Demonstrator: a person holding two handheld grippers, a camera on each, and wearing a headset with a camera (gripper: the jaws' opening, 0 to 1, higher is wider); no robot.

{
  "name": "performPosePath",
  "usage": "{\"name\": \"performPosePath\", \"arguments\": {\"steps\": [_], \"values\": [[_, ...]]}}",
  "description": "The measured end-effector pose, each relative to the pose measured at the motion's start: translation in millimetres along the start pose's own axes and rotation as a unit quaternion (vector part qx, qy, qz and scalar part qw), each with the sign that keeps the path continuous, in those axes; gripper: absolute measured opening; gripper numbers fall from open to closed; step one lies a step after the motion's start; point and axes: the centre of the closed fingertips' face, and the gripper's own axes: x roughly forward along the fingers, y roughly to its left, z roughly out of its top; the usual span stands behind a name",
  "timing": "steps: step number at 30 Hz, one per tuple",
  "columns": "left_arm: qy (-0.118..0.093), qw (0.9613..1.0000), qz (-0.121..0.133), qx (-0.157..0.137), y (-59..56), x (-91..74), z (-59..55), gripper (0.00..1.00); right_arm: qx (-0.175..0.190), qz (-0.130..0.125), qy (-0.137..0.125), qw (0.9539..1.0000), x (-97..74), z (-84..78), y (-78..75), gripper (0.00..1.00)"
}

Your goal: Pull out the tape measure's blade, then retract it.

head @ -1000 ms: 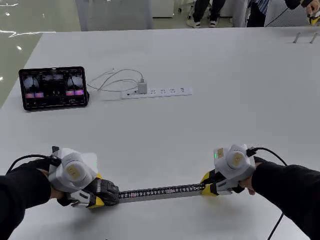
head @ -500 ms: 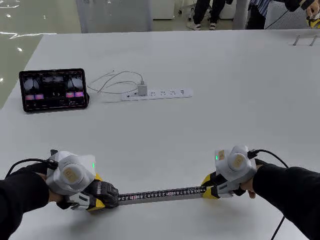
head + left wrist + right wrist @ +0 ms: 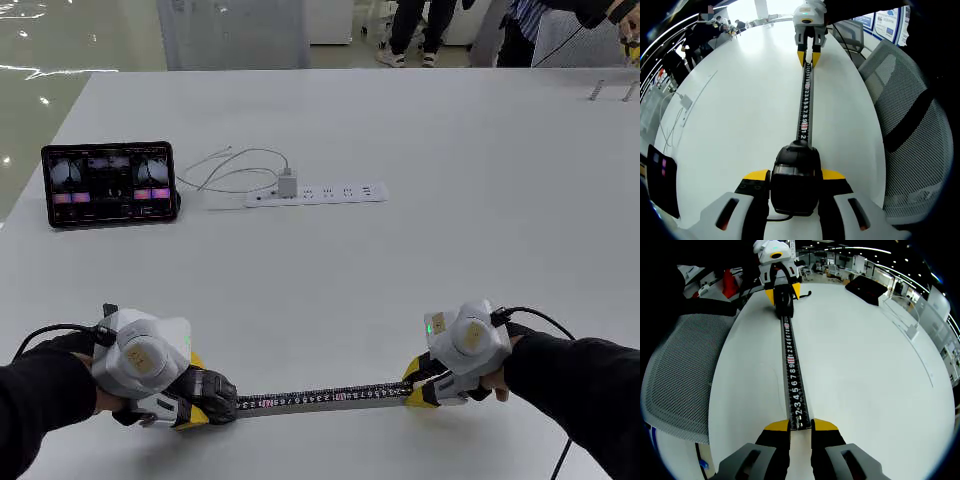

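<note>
The black tape measure case (image 3: 208, 394) (image 3: 796, 175) sits between the yellow-tipped jaws of my left gripper (image 3: 195, 400) (image 3: 796, 176), which is shut on it. Its black blade (image 3: 322, 397) (image 3: 806, 100) (image 3: 791, 375) with white numbers stretches across the white table near the front edge. My right gripper (image 3: 412, 388) (image 3: 800, 426) is shut on the blade's free end. Each gripper view shows the other gripper at the blade's far end: the right gripper (image 3: 809, 55) and the left gripper (image 3: 782, 295).
A tablet (image 3: 109, 184) with a lit screen stands at the left of the table (image 3: 420, 250). A white power strip (image 3: 318, 194) with a charger and looped cable lies behind the grippers. A mesh chair (image 3: 912, 130) (image 3: 677, 375) stands at the table's near edge. People stand beyond the far edge.
The head camera has tilted, shifting the scene down. The grippers stay about the same distance apart, with the blade still stretched between them.
</note>
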Motion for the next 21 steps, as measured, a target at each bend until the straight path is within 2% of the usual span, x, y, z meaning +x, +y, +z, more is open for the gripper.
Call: {"name": "performPosePath", "arguments": {"steps": [9,11,14,21], "values": [[0.006,0.9999,-0.008,0.009,0.0,-1.1,-2.1,0.32,-0.022,0.002,0.015,0.9996,0.0,0.7,1.7,0.12],[0.008,0.9998,-0.008,0.018,-0.4,-4.1,-3.2,0.32,-0.026,0.003,0.016,0.9995,-0.2,1.8,3.3,0.13],[0.010,0.9997,-0.009,0.018,0.0,-8.6,-6.2,0.35,-0.033,0.004,0.016,0.9993,-0.2,3.5,4.5,0.15],[-0.014,0.9998,-0.007,-0.007,4.4,-17.2,-4.0,0.43,-0.035,0.004,0.014,0.9993,-2.4,6.4,5.5,0.19]]}}
